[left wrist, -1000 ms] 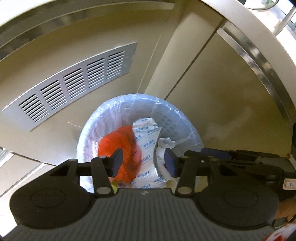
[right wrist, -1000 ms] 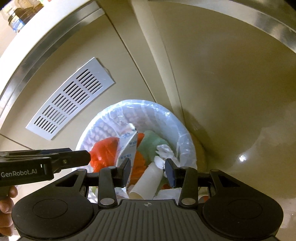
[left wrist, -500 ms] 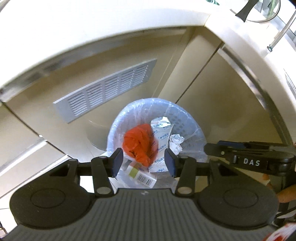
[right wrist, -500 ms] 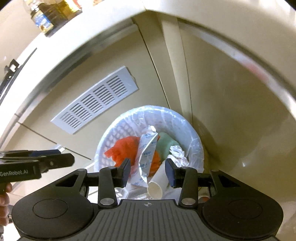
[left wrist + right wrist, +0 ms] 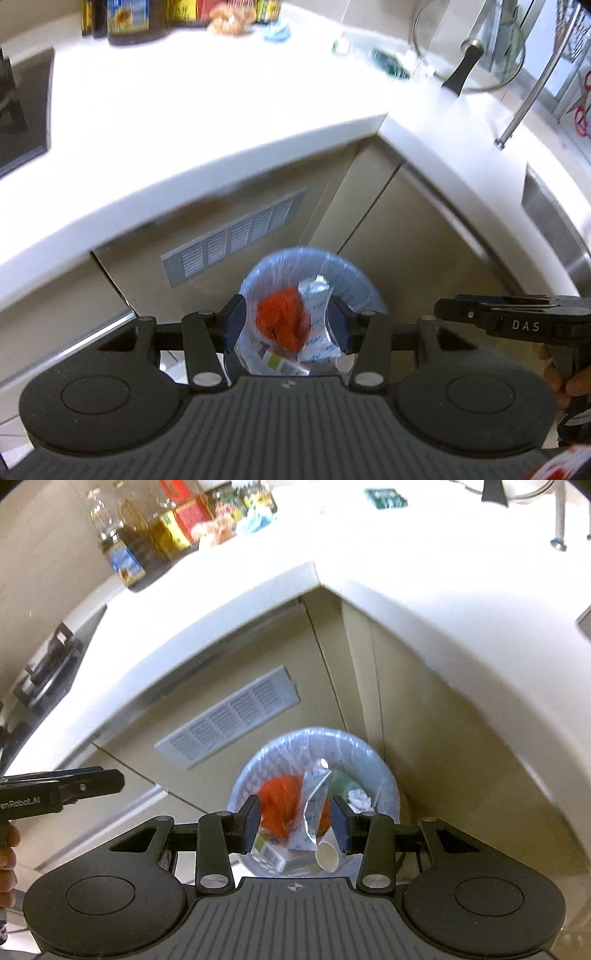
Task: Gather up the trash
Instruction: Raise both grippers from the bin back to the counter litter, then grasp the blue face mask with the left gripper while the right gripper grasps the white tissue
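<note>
A white kitchen counter [image 5: 221, 122] bends round an inner corner; on the floor below it, against the beige cabinet doors, stands a round bin lined with clear plastic [image 5: 384, 775], holding an orange crumpled bag [image 5: 280, 805], a foil pouch [image 5: 314, 805] and a paper cup [image 5: 327, 856]. The left gripper [image 5: 286, 325] and right gripper [image 5: 295, 821] hang above it, jaws partly apart and empty. Any trash left on the counter's far edge could be missed, and swinging up near that edge risks a knock.

Empty parted left claw [image 5: 286, 326], lined trash bin [image 5: 354, 275] below, orange wad [image 5: 282, 323] inside
</note>
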Tool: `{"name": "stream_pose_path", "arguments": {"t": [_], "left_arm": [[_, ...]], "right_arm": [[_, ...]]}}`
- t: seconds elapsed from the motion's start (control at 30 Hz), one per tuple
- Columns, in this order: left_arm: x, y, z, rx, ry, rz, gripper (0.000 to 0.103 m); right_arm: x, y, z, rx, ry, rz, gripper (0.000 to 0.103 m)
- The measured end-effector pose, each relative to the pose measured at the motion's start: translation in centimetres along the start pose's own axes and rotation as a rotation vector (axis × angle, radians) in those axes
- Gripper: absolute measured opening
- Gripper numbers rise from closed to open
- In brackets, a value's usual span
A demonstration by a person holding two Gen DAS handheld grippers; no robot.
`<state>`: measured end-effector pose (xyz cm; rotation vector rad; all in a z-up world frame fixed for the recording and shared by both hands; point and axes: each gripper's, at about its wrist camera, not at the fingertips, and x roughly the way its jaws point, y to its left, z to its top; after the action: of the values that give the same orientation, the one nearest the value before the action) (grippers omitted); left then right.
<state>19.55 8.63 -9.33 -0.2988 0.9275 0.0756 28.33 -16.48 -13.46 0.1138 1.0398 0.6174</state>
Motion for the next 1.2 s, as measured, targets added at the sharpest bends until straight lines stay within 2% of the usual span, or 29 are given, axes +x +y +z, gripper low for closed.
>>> {"name": "stream_pose_path", "arguments": {"t": [0.17,0.3,0.5,0.77,0.97,1.2], "left_arm": [[-2.4,0.0,1.1,-0.003,-0.061,-0.01,0.045],[-3.5,-0.2,2.0,0.0,-0.092,-0.01,0.045],[-3.8,-0.9,3.6,-0.007,-0.135,0.01,0.045],[-2.2,-2.0,7.0,-0.033,-0.181,0.061,0.045],[0.4,-3.6,10.6,-0.023,-0.213,0.093,0.045],[4.0,-4.3,16.4,0.003,-0.26,0.144,0.045]], "right_arm": [[-2.2,0.0,0.8,0.016,-0.047,-0.006,0.042],[-3.4,-0.2,1.5,0.028,-0.087,-0.003,0.057],[-3.6,-1.1,3.9,0.029,-0.124,0.012,0.058],[-3.0,-3.8,8.5,0.01,-0.167,0.034,0.058],[-2.5,-6.8,12.6,-0.018,-0.216,-0.011,0.058],[-1.5,-11.1,19.8,-0.027,-0.319,-0.078,0.058]]}}
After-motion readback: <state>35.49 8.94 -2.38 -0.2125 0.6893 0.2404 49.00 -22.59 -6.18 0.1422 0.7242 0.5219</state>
